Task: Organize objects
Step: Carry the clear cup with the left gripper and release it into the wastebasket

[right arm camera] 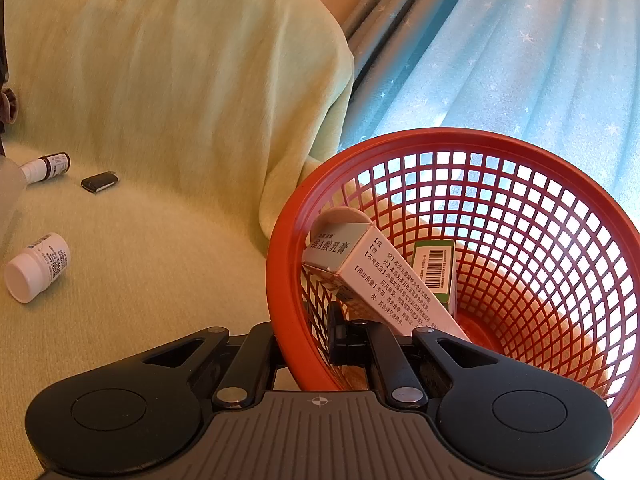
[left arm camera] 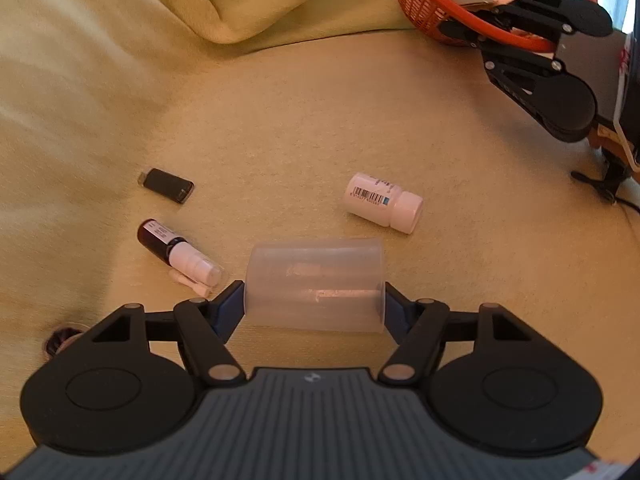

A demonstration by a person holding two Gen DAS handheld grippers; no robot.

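Note:
A clear plastic cup lies sideways between the blue pads of my left gripper, which press on its two ends. On the yellow cover ahead lie a white pill bottle, a brown spray bottle with a white nozzle, and a small black stick. My right gripper is shut on the near wall of the orange mesh basket. In the basket stand a white medicine box and a green box. The left wrist view shows that basket at the top right.
A folded yellow blanket rises behind the objects. A pale blue curtain hangs behind the basket. A small white plastic piece lies against the spray bottle. A dark round thing sits at the lower left.

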